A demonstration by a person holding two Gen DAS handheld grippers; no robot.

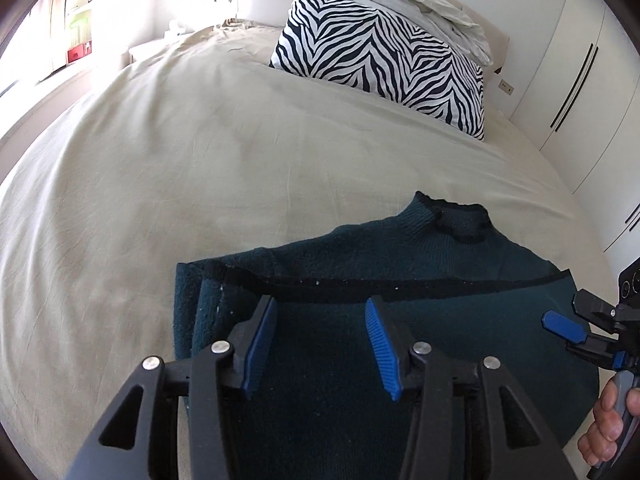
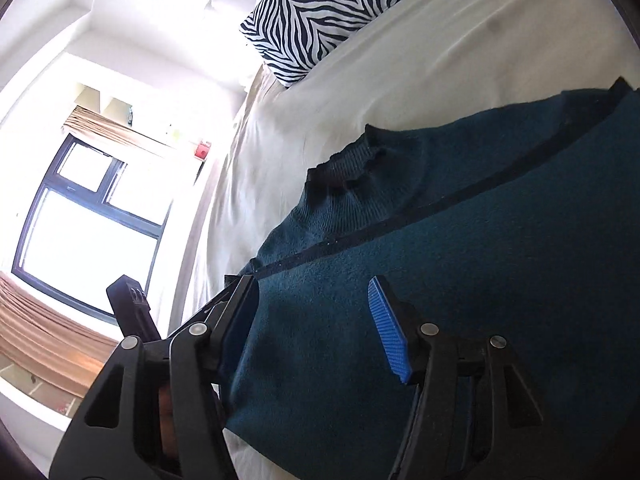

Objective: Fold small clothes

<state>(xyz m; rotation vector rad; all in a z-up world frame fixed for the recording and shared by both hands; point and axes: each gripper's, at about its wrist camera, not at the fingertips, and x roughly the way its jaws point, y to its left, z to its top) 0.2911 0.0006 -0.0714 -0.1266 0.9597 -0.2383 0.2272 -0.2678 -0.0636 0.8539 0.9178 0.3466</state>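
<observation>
Cream bedsheet (image 1: pixel 180 168) under folded teal sweater (image 1: pixel 360 264), zebra pillow (image 1: pixel 384 60) beyond; left gripper (image 1: pixel 322 344) and right gripper (image 2: pixel 316 328) both parted, empty.

We see a dark teal knit sweater (image 1: pixel 400 264) lying flat on the bed (image 1: pixel 200 152), folded over itself, black-edged collar pointing toward the zebra pillow (image 1: pixel 384 56).

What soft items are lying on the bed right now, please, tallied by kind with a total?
Dark teal sweater, bottom part folded up over its chest: 1
Zebra-print pillow: 1
Crumpled white bedding behind the pillow, kind not clear: 1
Total: 3, all resting on the beige sheet.
</observation>
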